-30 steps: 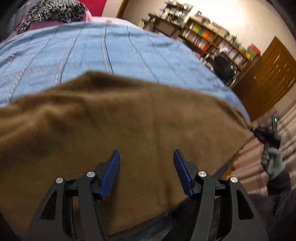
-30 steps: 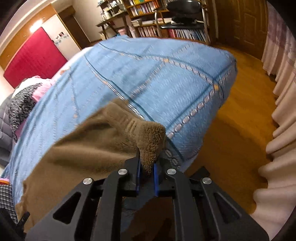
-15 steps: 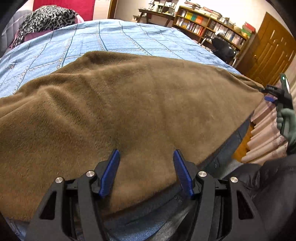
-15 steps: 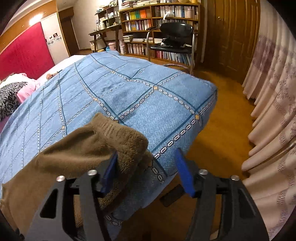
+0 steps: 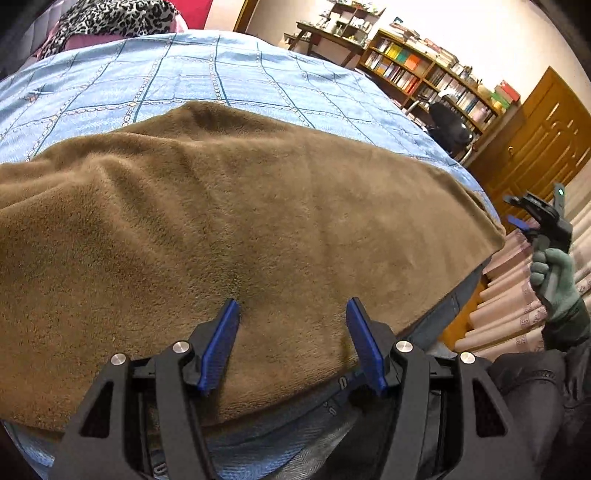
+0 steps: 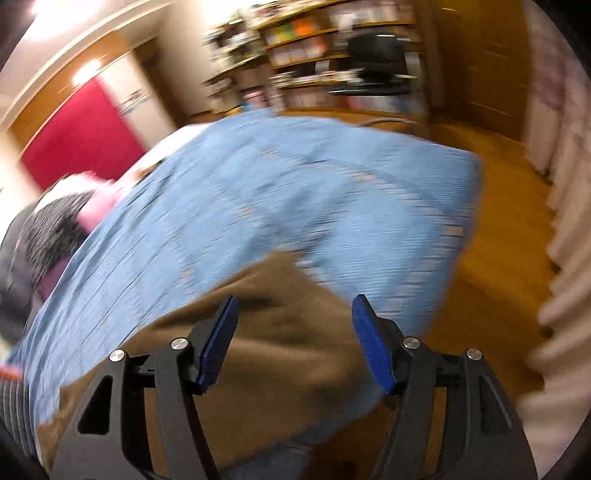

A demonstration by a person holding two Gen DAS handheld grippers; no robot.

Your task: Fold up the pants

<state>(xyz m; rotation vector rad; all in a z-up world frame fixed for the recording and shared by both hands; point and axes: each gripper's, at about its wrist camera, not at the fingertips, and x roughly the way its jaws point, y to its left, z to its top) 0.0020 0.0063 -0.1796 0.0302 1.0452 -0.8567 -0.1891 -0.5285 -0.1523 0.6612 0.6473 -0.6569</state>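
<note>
- Left gripper (image 5: 291, 345): jaws apart, empty, low over the near edge of the brown pants (image 5: 229, 229).
- Right gripper (image 6: 293, 341): jaws apart, nothing pinched; view blurred.
- Pants lie spread flat on the blue bedspread (image 5: 207, 70).
- Step, likely: between folds; the next move calls for fresh grips on an edge.

Bed (image 5: 258, 77) with blue checked cover. Brown fleece pants (image 5: 240, 221) spread flat across its near part, one end reaching the bed's corner. Leopard-print and pink cloth (image 5: 110, 18) at far end.
</note>
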